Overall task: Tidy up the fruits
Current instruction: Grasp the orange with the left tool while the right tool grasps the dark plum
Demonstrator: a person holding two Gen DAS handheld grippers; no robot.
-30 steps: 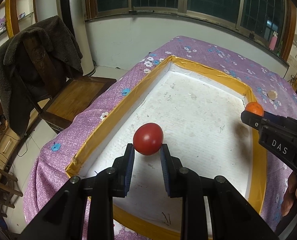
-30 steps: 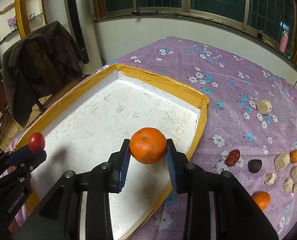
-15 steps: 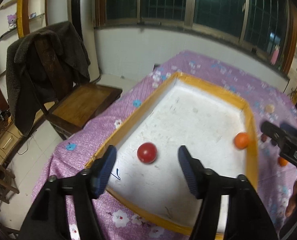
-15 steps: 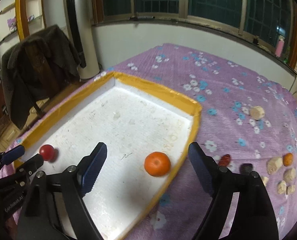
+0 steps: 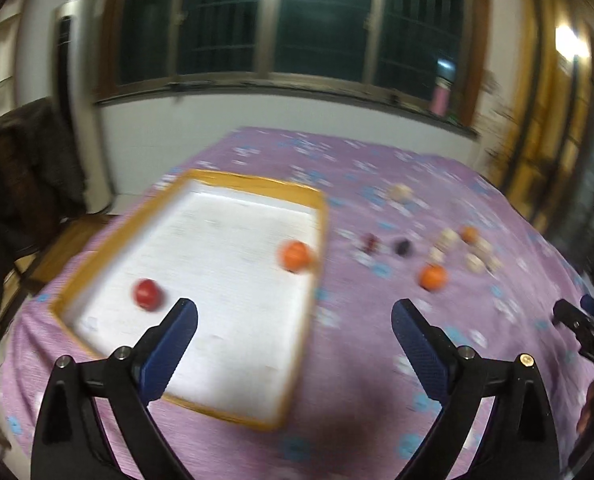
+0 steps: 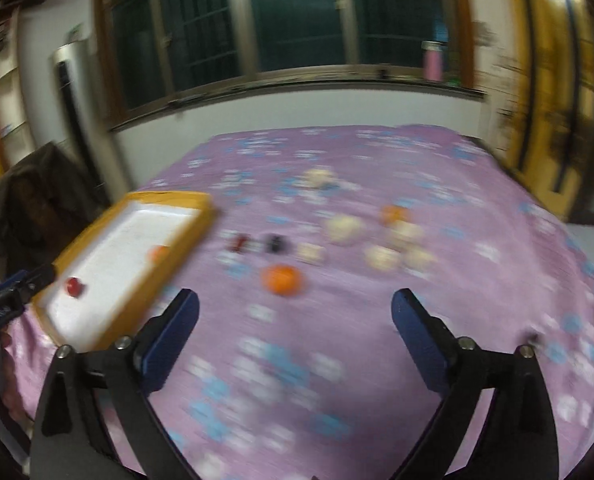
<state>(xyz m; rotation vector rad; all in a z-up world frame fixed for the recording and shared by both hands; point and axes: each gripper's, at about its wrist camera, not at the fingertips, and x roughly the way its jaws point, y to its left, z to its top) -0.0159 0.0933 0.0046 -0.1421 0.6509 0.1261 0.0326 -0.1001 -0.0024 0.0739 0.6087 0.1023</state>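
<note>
Above the purple tablecloth [image 6: 477,280], left gripper [image 5: 295,320] and right gripper [image 6: 295,312] hover, jaws spread wide, empty.

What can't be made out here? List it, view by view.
- Both views: motion blur smears everything.
- Pale lumps, right wrist view: blurred, so their kind and count cannot be told.
- Two small dark items, left wrist view: too small and blurred to identify.
- Orange fruit in the tray, right wrist view: partly hidden behind the tray rim.
- Right gripper, left wrist view: cut off by the frame edge.
</note>
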